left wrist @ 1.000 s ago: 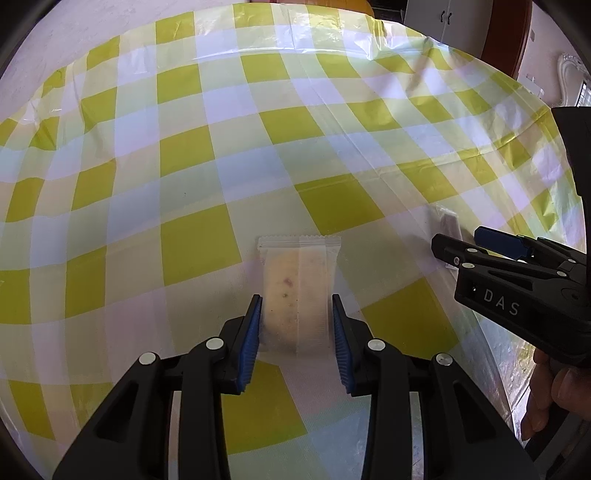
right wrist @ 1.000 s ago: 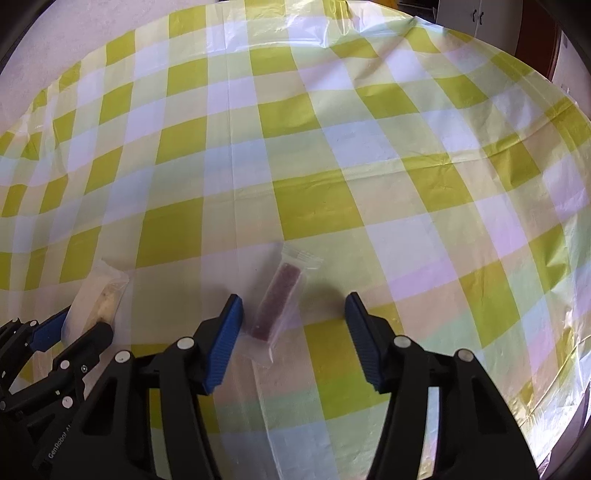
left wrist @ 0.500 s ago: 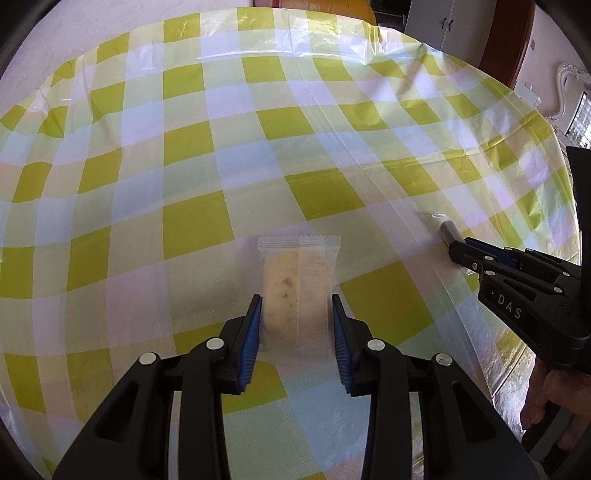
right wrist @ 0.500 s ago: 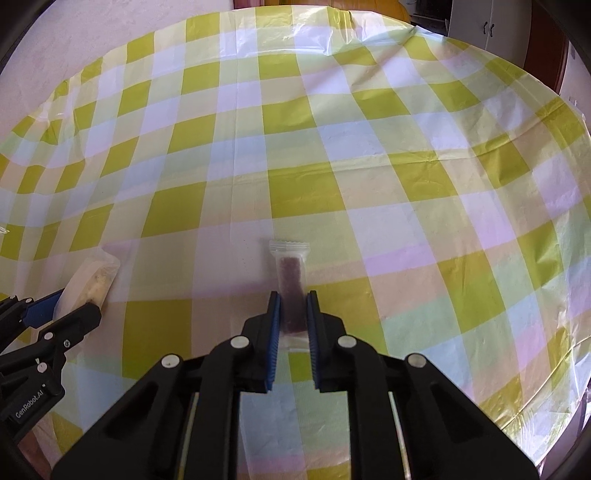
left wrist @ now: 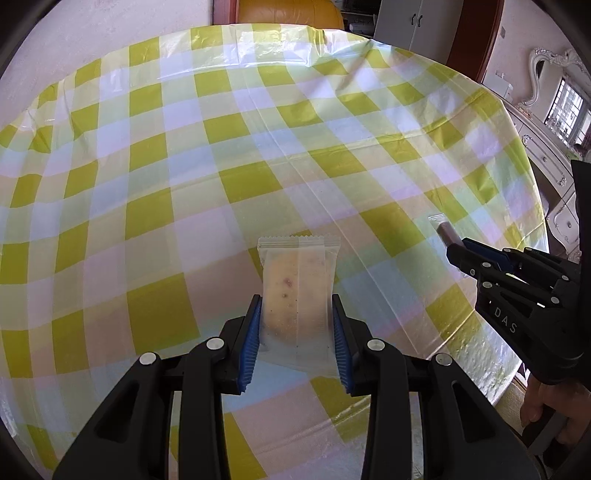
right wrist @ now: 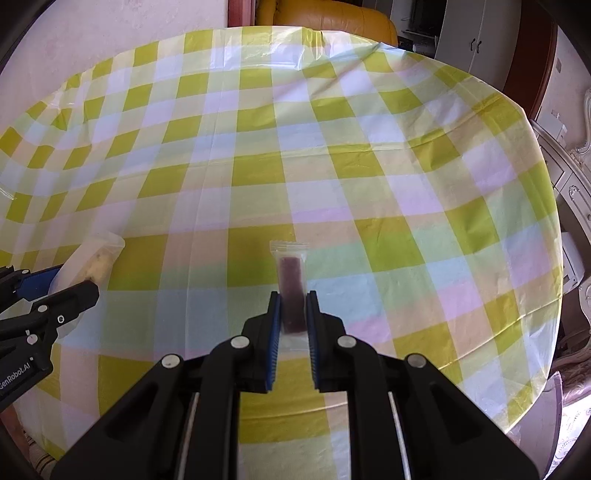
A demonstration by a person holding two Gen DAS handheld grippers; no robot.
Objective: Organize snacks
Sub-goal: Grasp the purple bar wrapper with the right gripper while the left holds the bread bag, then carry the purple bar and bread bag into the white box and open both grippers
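Observation:
My left gripper (left wrist: 296, 314) is shut on a clear-wrapped pale yellow cake snack (left wrist: 295, 291) and holds it above the checked tablecloth (left wrist: 184, 166). My right gripper (right wrist: 293, 310) is shut on a thin clear packet with a dark red-brown bar (right wrist: 291, 288), also held above the cloth. The right gripper (left wrist: 465, 249) with the bar's tip (left wrist: 441, 230) shows at the right of the left wrist view. The left gripper (right wrist: 70, 280) with the cake snack (right wrist: 94, 258) shows at the left of the right wrist view.
The yellow, white and green checked tablecloth (right wrist: 369, 184) covers a round table. An orange-brown chair back (right wrist: 325, 18) stands beyond the far edge. White cabinets (left wrist: 546, 166) stand to the right of the table.
My right gripper closed on the dark bar packet and lifted it. Both grippers have risen away from the table with their snacks; more of the table and room shows.

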